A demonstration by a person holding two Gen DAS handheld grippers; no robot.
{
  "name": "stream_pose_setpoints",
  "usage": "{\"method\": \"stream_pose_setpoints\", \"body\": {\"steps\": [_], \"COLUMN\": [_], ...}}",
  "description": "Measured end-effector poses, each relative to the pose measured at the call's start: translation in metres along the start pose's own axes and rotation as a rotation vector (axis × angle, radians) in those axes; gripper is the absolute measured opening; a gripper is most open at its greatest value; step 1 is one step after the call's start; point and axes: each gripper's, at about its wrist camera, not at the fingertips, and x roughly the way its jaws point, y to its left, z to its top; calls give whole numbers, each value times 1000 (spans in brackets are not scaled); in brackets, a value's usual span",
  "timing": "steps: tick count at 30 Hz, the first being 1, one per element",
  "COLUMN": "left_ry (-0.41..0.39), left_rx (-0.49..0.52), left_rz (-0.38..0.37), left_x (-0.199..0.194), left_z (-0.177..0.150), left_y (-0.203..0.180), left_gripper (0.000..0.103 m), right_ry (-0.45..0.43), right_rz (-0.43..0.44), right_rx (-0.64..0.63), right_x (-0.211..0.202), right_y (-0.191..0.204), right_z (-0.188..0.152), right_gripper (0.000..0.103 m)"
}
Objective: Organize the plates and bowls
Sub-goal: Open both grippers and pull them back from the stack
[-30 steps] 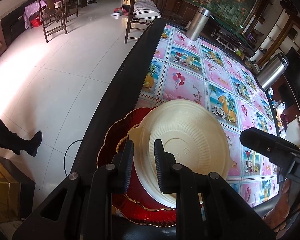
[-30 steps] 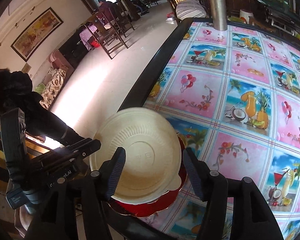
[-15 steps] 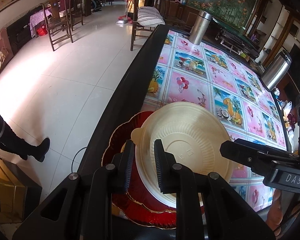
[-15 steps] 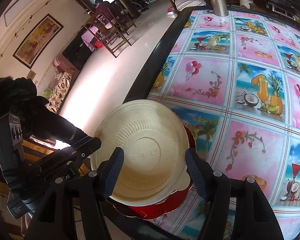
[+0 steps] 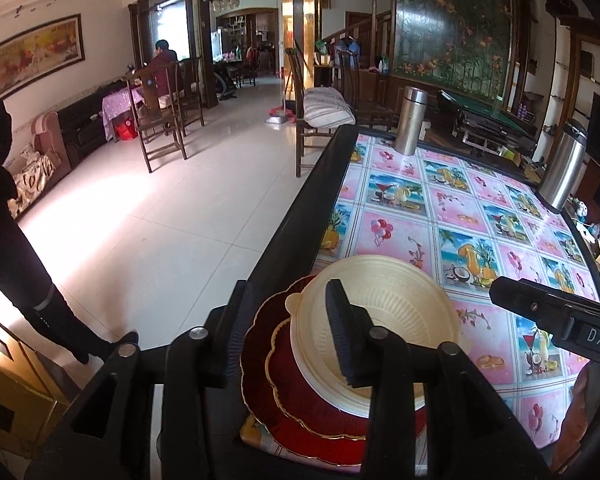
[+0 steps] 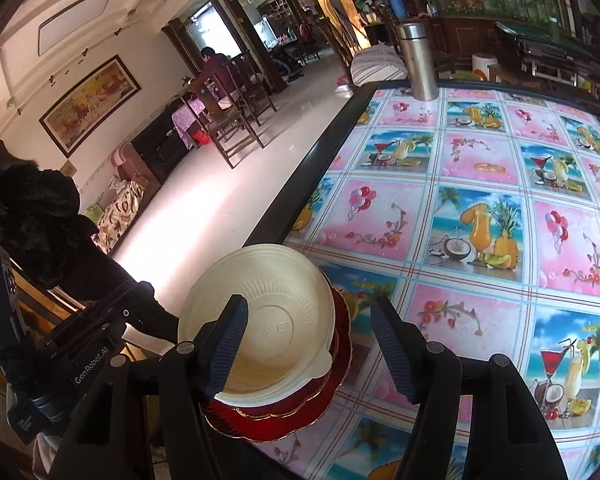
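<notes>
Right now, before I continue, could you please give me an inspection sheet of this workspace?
Surface: table, patterned cloth.
Job's things: cream bowl upside down on stacked red plates, at the table's edge.
Clutter: two steel flasks, far side.
Grippers: left tongs open; right tongs open; both near the bowl, holding nothing.
Cables: nothing seen.
Surroundings: chairs, seated person, standing person.

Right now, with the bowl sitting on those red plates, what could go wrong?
The cream bowl lies upside down on the red plates, and the stack sits right at the table's dark edge; a nudge could send it to the floor. The left gripper is open around the bowl's rim, so closing carelessly might drag the plates too.
</notes>
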Motion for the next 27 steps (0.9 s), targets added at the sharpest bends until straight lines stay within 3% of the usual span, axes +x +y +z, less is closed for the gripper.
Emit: {"method": "stream_pose_setpoints", "body": {"steps": [2, 6, 16, 20, 27], "left_ry": [-44, -109, -136, -140, -167], "left_rx": [9, 25, 12, 15, 22], "left_rz": [11, 40, 73, 29, 28], "left_x": [-9, -22, -29, -30, -36], "left_z": [0, -1, -7, -13, -24], "left_y": [-5, -14, -33, -38, -41], "left_gripper": [63, 82, 84, 87, 87], "right_ry": [-35, -105, -188, -190, -200], "right_rz": [-2, -16, -32, -23, 3], "right_rx": [-7, -38, -42, -45, -75], "right_x": [-8, -24, -43, -44, -43], "right_y": [-2, -6, -34, -42, -39], "right_z": [-3, -12, -33, -42, -52], "right_gripper": [67, 67, 67, 67, 67]}}
